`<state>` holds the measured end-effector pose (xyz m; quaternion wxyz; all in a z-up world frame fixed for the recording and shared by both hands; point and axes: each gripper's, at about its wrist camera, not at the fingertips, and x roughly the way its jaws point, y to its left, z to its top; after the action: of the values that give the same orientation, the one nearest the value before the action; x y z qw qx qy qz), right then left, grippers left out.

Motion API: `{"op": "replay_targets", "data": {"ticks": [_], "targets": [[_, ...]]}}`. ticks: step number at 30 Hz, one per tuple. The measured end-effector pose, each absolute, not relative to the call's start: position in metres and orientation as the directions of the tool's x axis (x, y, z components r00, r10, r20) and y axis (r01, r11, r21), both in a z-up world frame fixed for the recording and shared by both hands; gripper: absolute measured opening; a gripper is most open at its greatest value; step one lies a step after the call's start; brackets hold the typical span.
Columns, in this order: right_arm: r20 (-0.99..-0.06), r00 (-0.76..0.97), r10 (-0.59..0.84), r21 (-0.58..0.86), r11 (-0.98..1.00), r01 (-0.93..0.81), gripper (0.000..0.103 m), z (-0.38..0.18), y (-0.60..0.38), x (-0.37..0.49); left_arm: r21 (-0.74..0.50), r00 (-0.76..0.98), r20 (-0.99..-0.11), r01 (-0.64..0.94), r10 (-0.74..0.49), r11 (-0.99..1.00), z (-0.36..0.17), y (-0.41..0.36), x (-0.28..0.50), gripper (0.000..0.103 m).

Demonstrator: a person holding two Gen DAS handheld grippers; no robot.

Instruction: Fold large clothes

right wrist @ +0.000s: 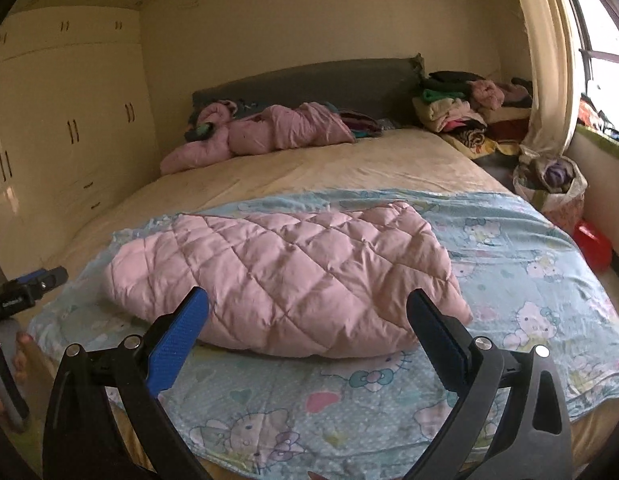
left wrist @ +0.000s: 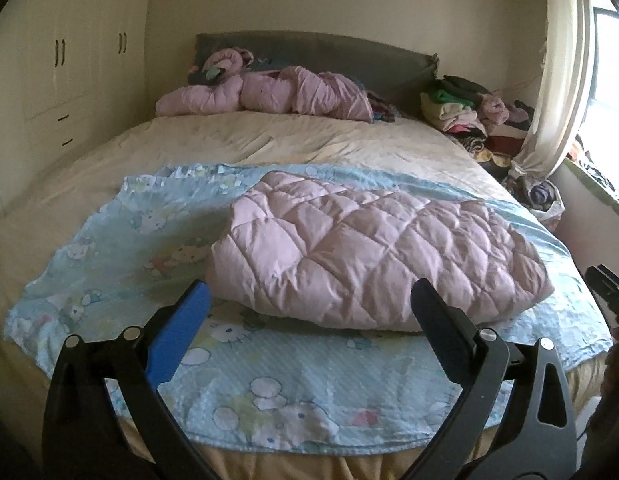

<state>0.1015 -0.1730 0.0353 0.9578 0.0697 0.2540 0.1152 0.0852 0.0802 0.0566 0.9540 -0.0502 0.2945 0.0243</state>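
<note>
Pink quilted jacket was lying folded into a puffy bundle on the light blue cartoon-cat blanket, roughly in the middle of it, and that blanket covered the near end of the bed. Nothing was touching the jacket.

The left gripper hung above the blanket's near edge, just short of the jacket, with its fingers spread wide and nothing between them. The right gripper was in pretty much the same pose on its own side, also spread wide apart and empty, pointed at the jacket's front edge. In the right wrist view the other gripper poked in at the far left of the blanket, with a hand wrapped around its handle.

Past the blanket, up by the grey headboard, there was a second pink puffy garment all crumpled up. To the right of the headboard sat a stack of folded clothes, and a cream wardrobe stood left of the bed.
</note>
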Motion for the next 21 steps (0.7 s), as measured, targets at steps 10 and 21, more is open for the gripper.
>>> {"op": "replay_targets", "data": {"ticks": [10,21], "targets": [[-0.469,0.853,0.229,0.135,0.973,-0.187,0.099,0.029,-0.16,0.079,-0.095,0.837,-0.547,-0.055,-0.006,0.994,0.045,0.058,0.052,0.094],[-0.537,0.813,0.224,0.121,0.975,-0.188,0.099,-0.013,-0.135,0.06,-0.117,0.826,-0.563,-0.063,-0.014,0.991,0.024,0.05,0.034,0.094]]}}
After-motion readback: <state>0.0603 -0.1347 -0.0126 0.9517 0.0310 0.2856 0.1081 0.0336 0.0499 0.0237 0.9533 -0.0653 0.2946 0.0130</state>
